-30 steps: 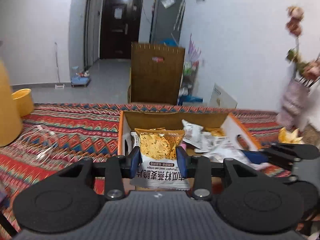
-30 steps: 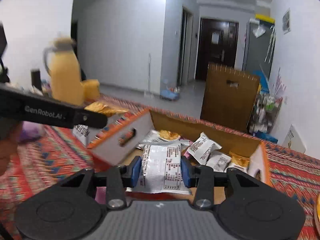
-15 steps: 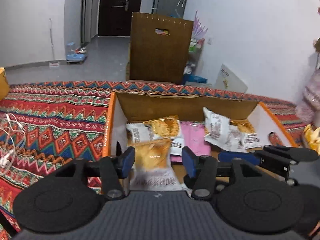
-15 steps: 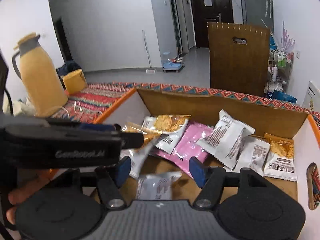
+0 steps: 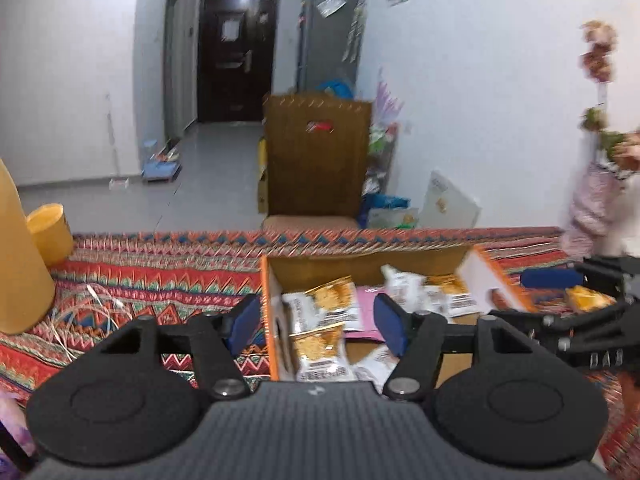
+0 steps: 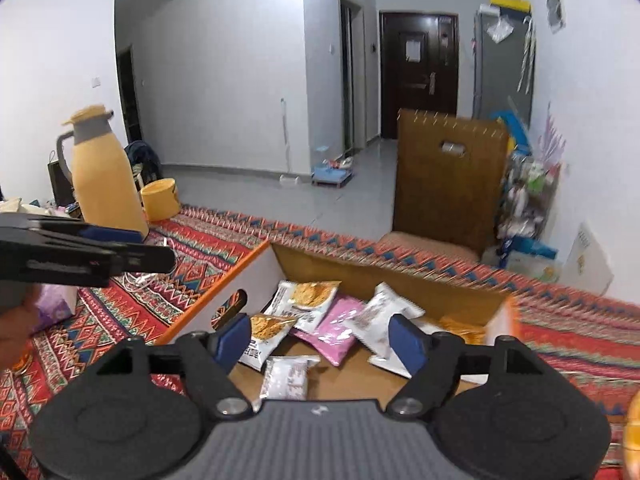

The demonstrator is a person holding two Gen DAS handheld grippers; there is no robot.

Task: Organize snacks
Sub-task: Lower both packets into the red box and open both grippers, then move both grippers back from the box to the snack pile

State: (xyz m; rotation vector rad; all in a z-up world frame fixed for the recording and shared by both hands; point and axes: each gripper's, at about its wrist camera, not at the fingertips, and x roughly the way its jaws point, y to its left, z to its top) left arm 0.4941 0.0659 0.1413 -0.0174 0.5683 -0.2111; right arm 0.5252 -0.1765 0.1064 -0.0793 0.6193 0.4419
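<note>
An orange-edged cardboard box [image 5: 269, 320] [image 6: 240, 276] on the patterned tablecloth holds several snack packets. My left gripper [image 5: 314, 324] hovers above the box's left wall, its jaws opening, with nothing pressed between them; the yellow-topped crisps packet [image 5: 320, 350] lies below in the box. My right gripper [image 6: 322, 340] also hangs above the box, jaws opening and empty. A silver-white packet [image 6: 286, 376] lies flat on the box floor under it, beside a pink packet [image 6: 340, 330] and white packets [image 6: 376, 314]. The left gripper also shows as a dark bar [image 6: 80, 256] at the left of the right wrist view.
A tall yellow thermos [image 6: 106, 172] and a yellow cup [image 6: 160, 198] stand at the table's far left, with white cables [image 5: 88, 316] on the cloth. A wooden chair back [image 5: 318, 156] rises behind the table. A flower vase [image 5: 596, 204] stands at the right.
Both grippers let go of their packets, which now lie in the box. Both sets of jaws have spread wider, and both grippers dipped toward the box and then lifted away.
</note>
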